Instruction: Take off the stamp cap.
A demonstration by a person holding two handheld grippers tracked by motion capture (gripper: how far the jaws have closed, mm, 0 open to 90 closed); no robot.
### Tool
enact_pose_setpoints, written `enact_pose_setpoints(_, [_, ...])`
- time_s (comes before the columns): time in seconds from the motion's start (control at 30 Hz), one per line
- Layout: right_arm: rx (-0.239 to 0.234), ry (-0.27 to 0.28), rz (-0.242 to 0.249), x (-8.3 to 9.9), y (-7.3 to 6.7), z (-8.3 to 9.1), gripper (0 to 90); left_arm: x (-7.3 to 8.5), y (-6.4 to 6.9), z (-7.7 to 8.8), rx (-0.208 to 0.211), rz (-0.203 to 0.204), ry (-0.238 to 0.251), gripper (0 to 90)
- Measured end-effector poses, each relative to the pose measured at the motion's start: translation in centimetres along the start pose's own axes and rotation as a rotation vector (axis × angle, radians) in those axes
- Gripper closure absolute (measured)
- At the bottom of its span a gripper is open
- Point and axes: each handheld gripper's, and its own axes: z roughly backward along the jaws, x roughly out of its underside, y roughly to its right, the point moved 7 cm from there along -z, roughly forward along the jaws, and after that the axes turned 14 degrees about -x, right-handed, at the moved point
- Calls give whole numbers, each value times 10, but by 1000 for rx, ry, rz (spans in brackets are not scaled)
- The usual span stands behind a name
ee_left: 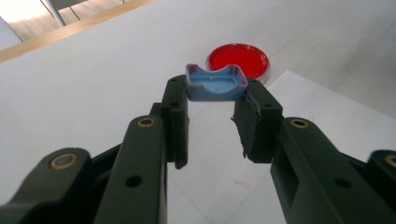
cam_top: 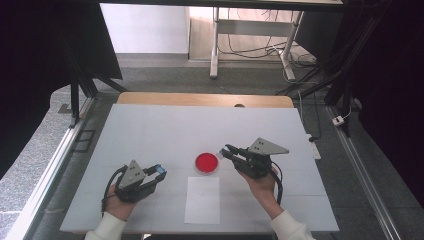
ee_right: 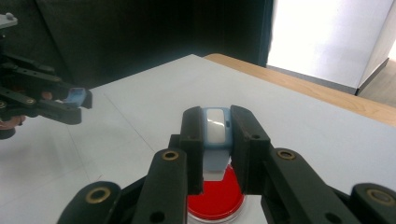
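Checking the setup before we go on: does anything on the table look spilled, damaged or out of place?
Nothing spilled. The red dish sits flat beside the paper sheet. One oddity: the pad on a left gripper jaw looks frayed and peeling. Each gripper holds a blue piece.

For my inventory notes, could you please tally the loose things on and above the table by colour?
Blue: 2, the blue cap piece in the left gripper and the blue-and-white piece in the right gripper.
Red: 1, the red round dish.
White: 1, the white paper sheet.
Total: 4.
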Motion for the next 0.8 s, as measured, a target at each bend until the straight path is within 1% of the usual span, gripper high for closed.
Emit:
enact_pose_setpoints(0.2, [5, -3, -1, 0, 2, 2, 750, 14, -4, 11, -5, 9, -11, 656])
enact_pose_setpoints(0.33, [7, 0, 0, -2, 3, 4, 750, 21, -7, 10, -4, 15, -28, 656])
enact_pose_setpoints(0.5, [9, 2, 5, -4, 5, 3, 750, 23, -9, 6, -3, 6, -36, 656])
enact_pose_setpoints(0.63, [8, 5, 12, -7, 4, 4, 750, 23, -12, 6, -2, 16, -33, 656])
enact_pose_setpoints(0.8, [9, 6, 24, -10, 3, 7, 750, 23, -12, 6, -3, 9, -36, 656])
